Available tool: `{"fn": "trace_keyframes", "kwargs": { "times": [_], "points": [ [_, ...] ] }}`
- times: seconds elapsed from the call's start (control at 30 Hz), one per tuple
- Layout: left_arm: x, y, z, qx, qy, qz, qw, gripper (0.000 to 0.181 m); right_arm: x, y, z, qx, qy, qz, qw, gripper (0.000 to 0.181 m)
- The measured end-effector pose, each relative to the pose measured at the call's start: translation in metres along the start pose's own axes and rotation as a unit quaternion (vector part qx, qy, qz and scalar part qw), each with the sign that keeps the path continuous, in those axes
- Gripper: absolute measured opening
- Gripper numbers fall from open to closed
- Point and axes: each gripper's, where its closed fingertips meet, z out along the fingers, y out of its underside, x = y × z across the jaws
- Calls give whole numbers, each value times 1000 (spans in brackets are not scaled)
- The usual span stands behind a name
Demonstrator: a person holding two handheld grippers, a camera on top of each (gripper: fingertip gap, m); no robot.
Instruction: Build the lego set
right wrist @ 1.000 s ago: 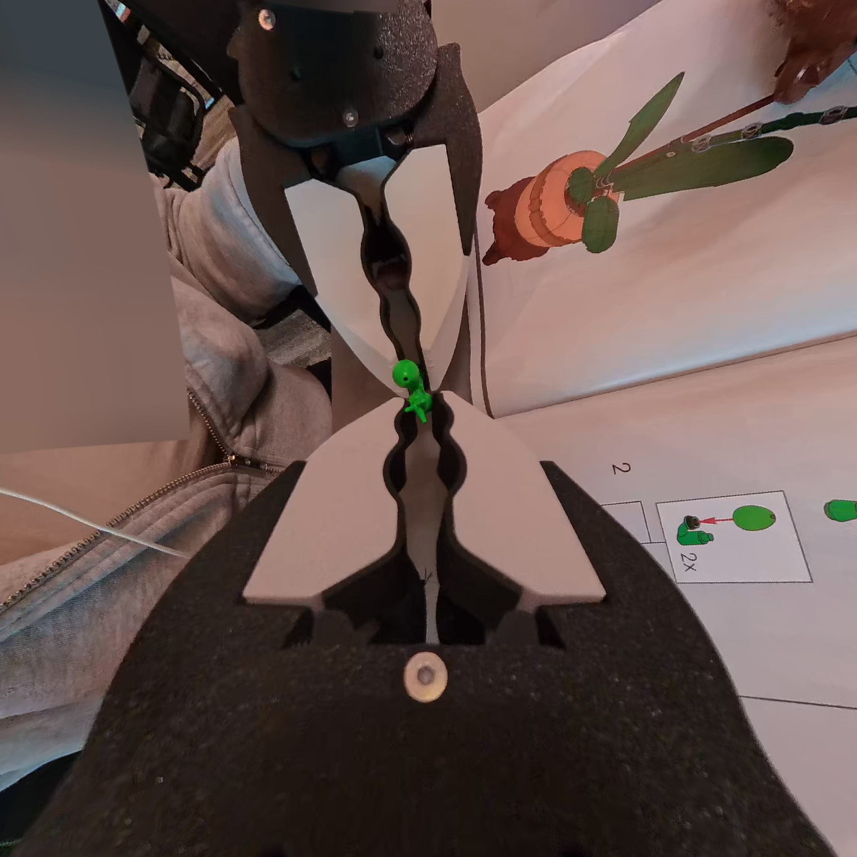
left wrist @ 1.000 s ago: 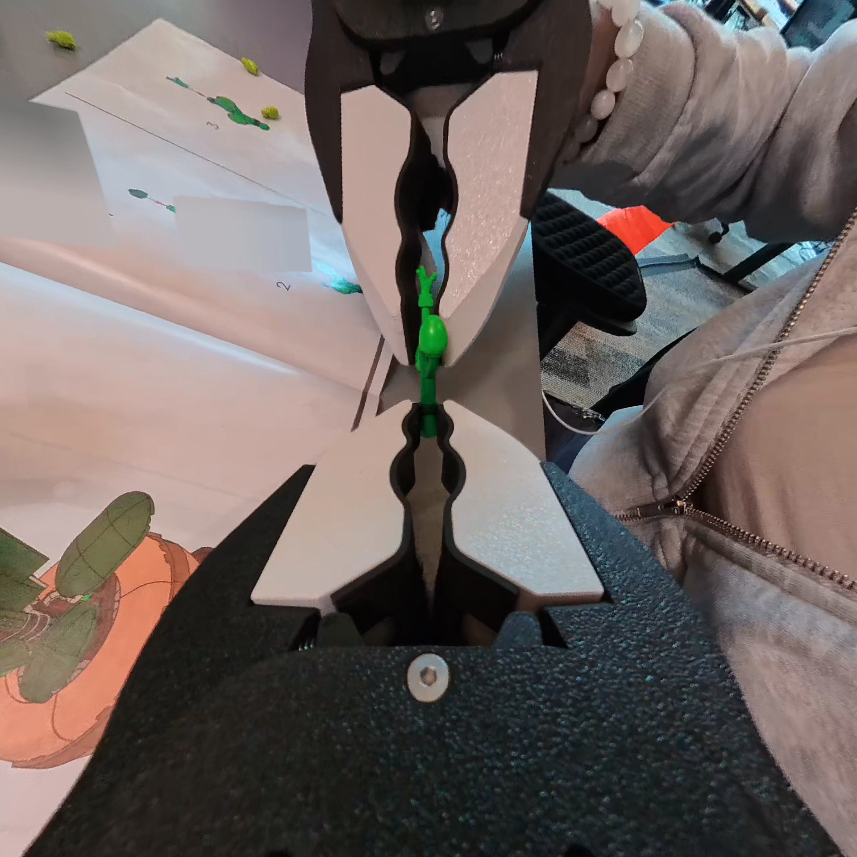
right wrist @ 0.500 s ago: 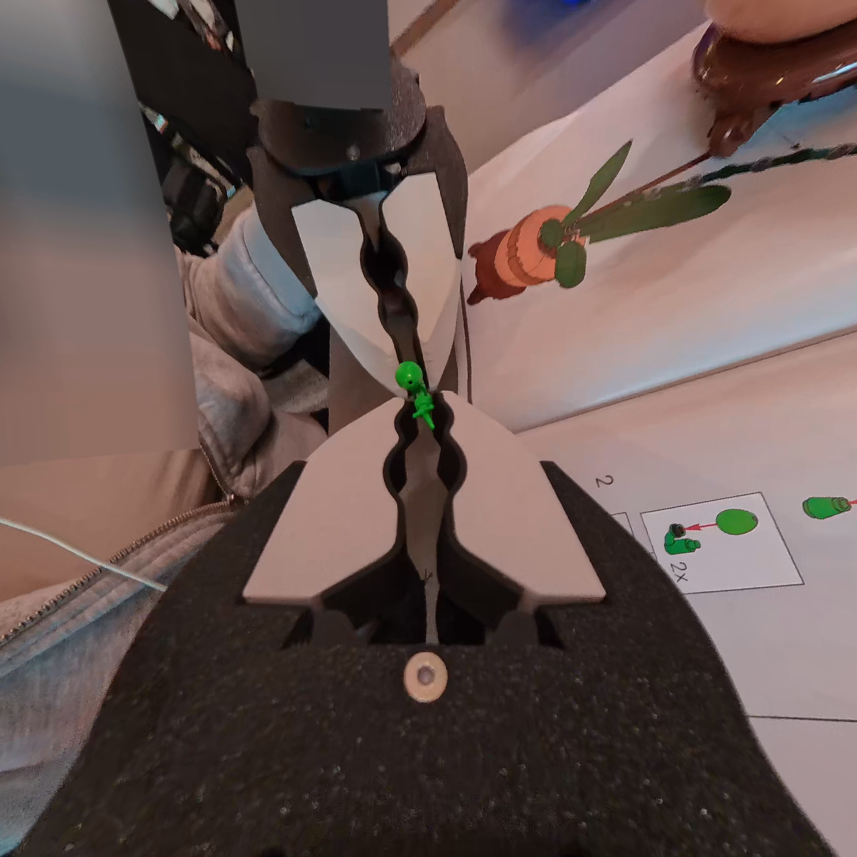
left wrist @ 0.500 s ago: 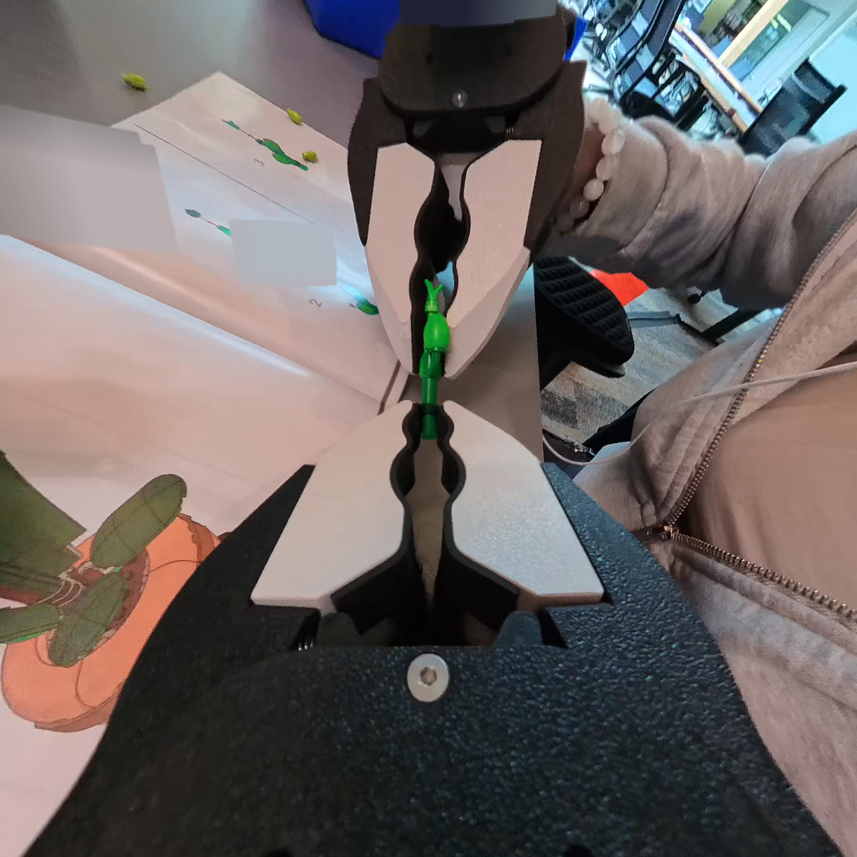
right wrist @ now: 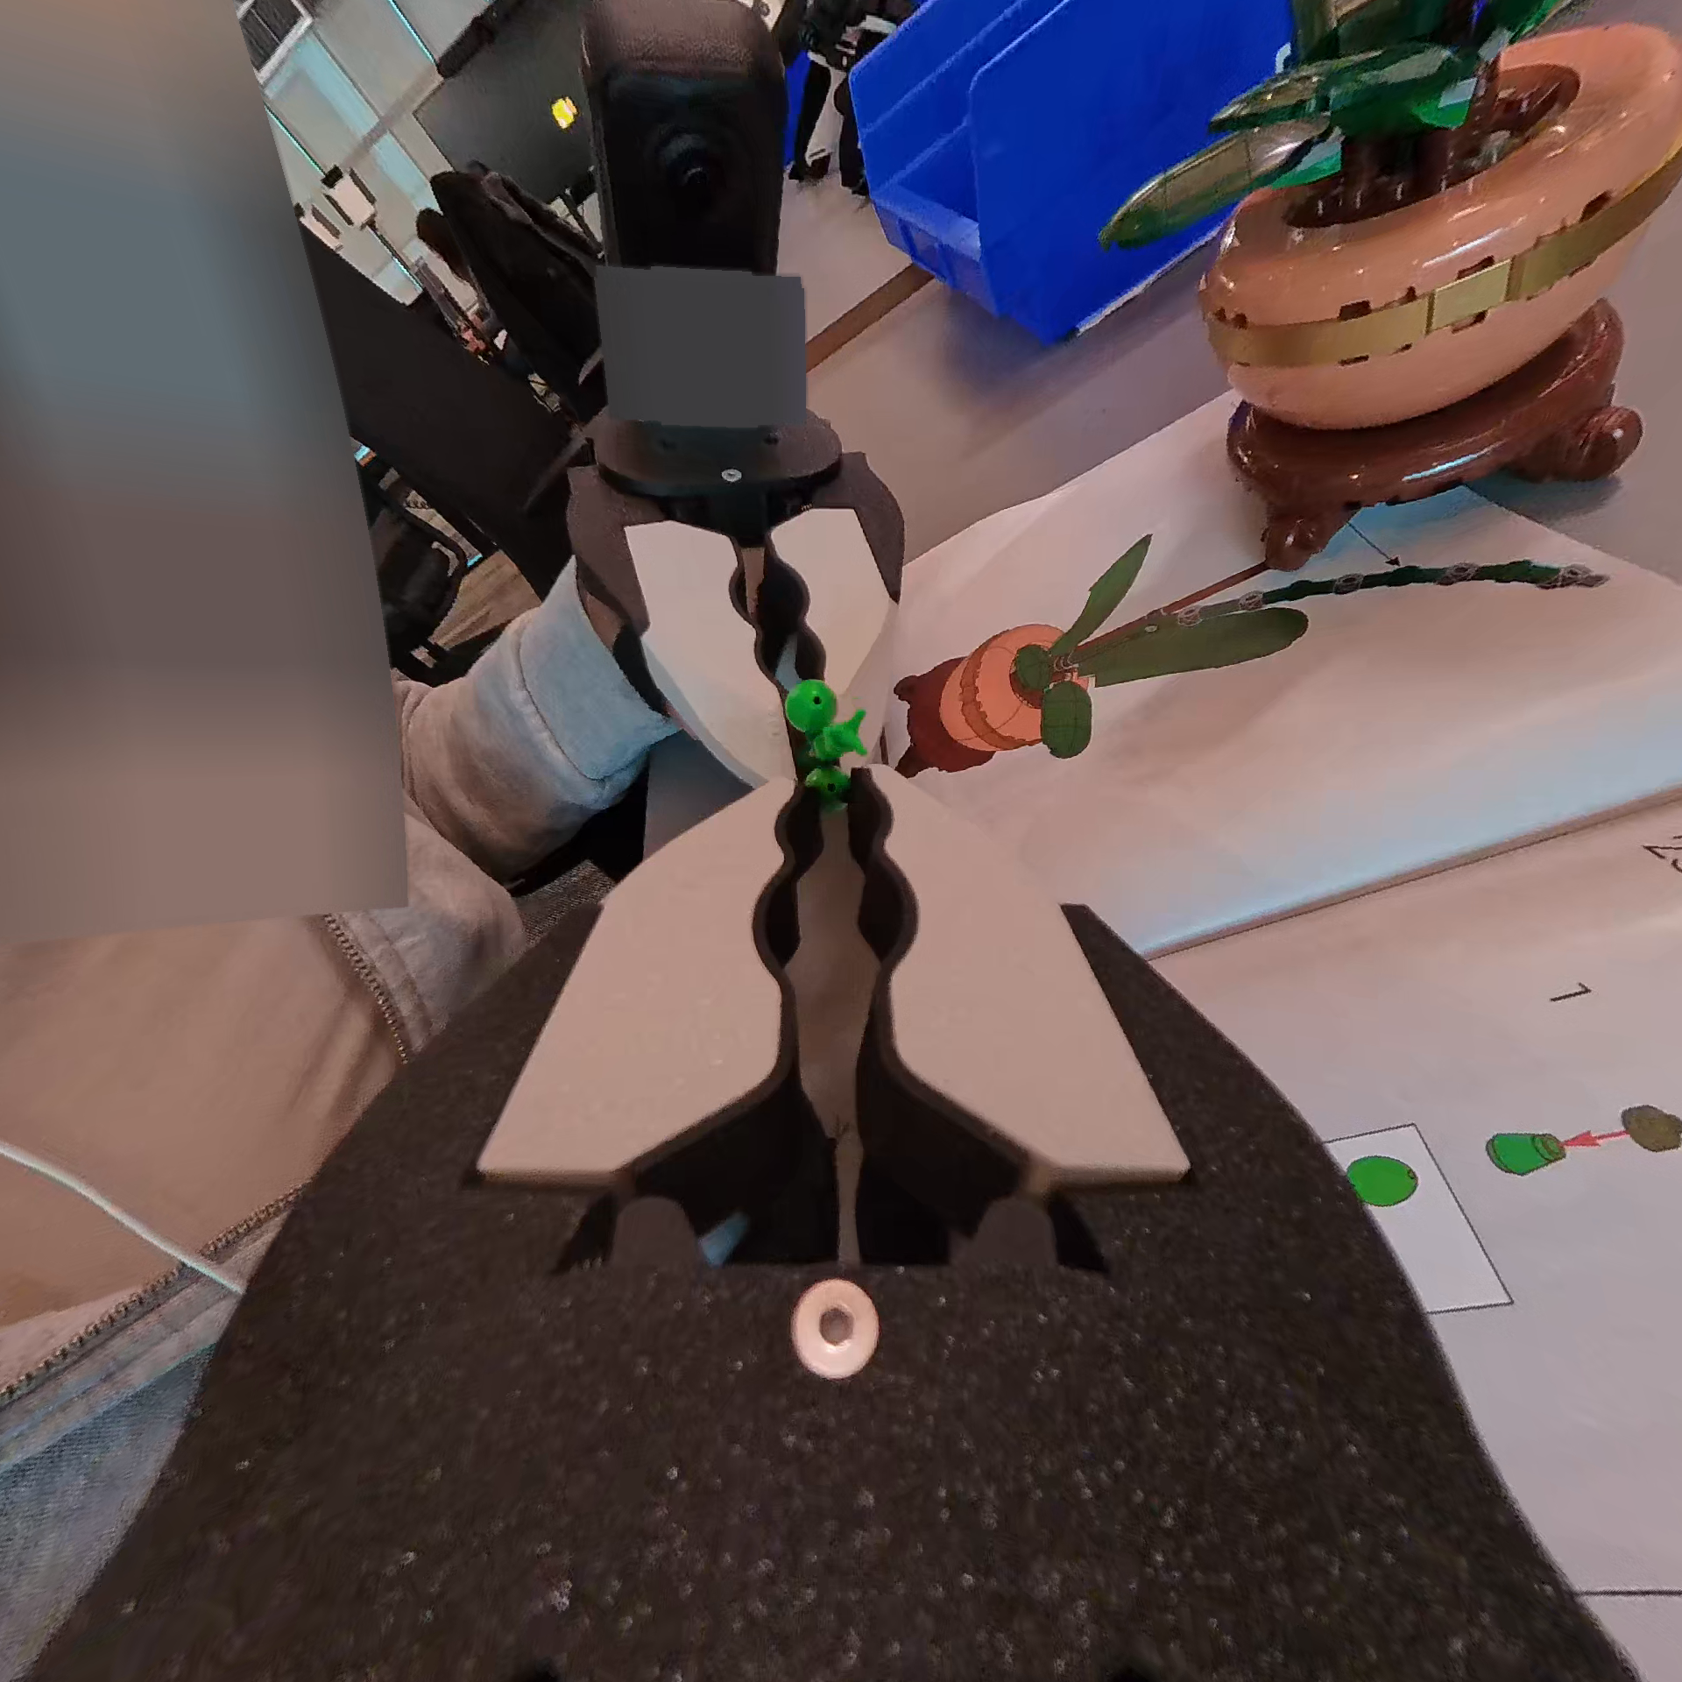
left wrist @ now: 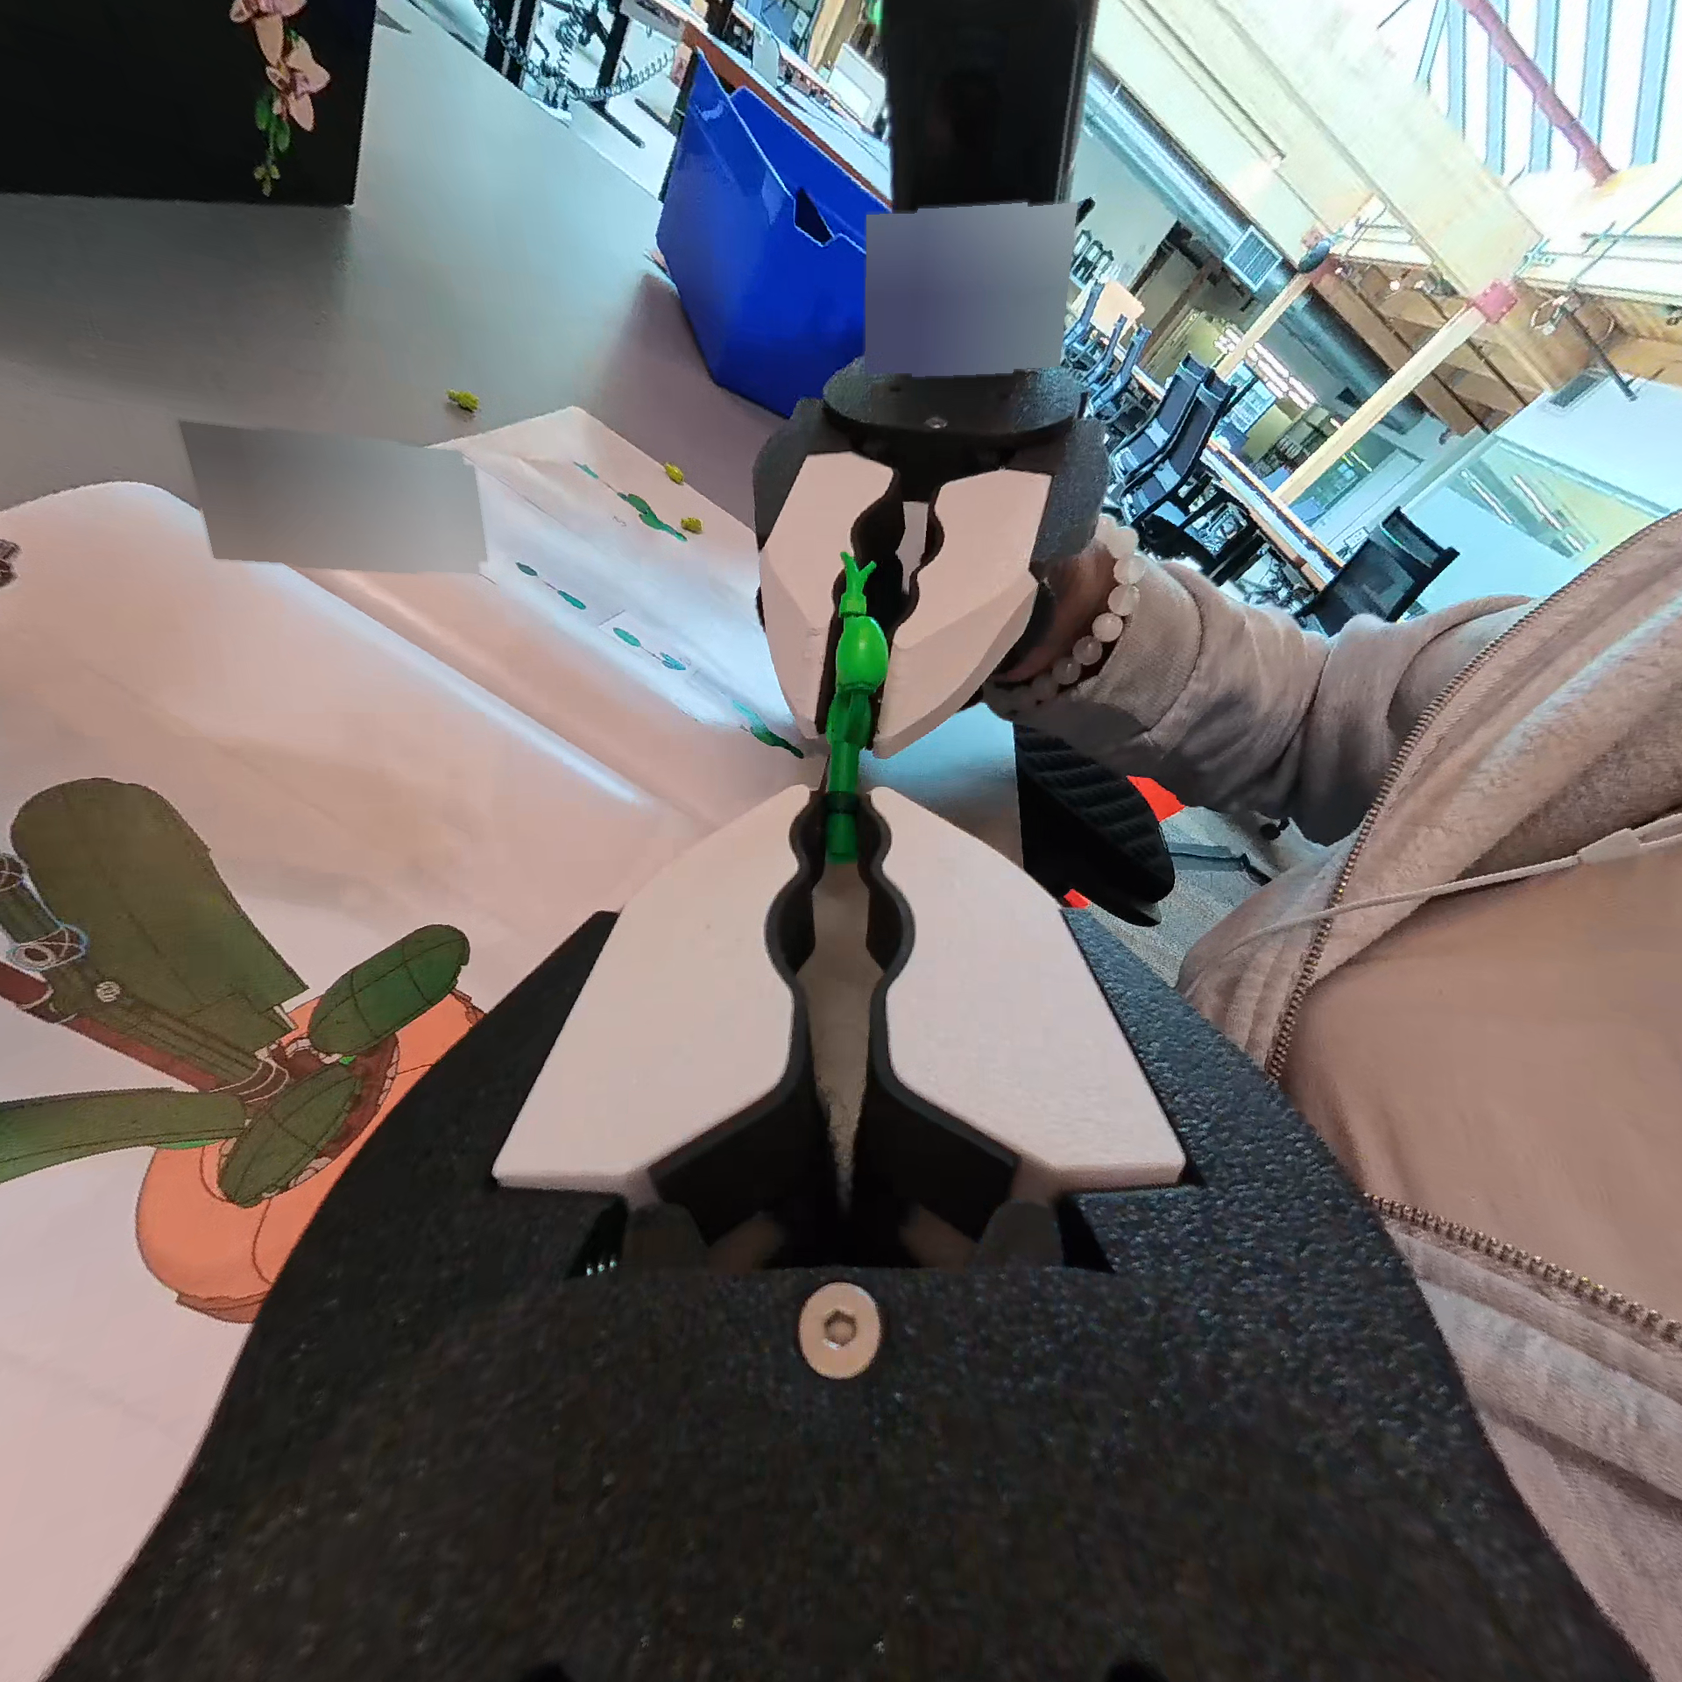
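Observation:
A small bright green stem piece with a round bud and a forked tip spans between my two grippers in the air above the open instruction booklet. My left gripper is shut on the stem's lower end. My right gripper faces it from above and is shut on the bud end. In the right wrist view, my right gripper is shut on the green piece, and the left gripper meets it tip to tip. The part of the stem inside the jaws is hidden.
A built plant pot model stands on the booklet's far edge. Blue bins sit behind. A few loose green pieces lie on the table and page. A person's hooded top fills the right side. My left and right fingertips are right by each other.
Both grippers have risen and tilted up together, still shut on the green piece. The right gripper sits a little farther from the left wrist camera, and more of the room shows.

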Motion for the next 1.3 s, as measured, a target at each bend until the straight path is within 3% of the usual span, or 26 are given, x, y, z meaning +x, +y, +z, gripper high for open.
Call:
{"fn": "trace_keyframes", "kwargs": {
  "times": [0.67,0.73,0.83,0.93,1.0,1.1,1.3],
  "points": [
    [1,-13,-8,55,13,-9,998,5,-5,-20,3,67,-16,-18,997,8],
    [2,-20,-11,91,28,-31,995,6,-6,-24,2,61,-13,-41,997,25],
    [1,-31,-20,141,51,-67,986,6,-5,-28,1,85,26,-119,989,34],
    [5,-40,-26,181,94,-116,972,5,2,-35,-1,91,127,-284,946,42],
    [10,-43,-27,191,118,-137,965,5,-1,-45,-3,88,192,-402,891,35],
    [16,-45,-26,193,139,-155,959,5,-19,-64,-7,102,233,-533,807,25],
    [23,-44,-26,187,157,-160,956,5,-23,-63,-5,36,191,-567,801,24]
  ]
}}
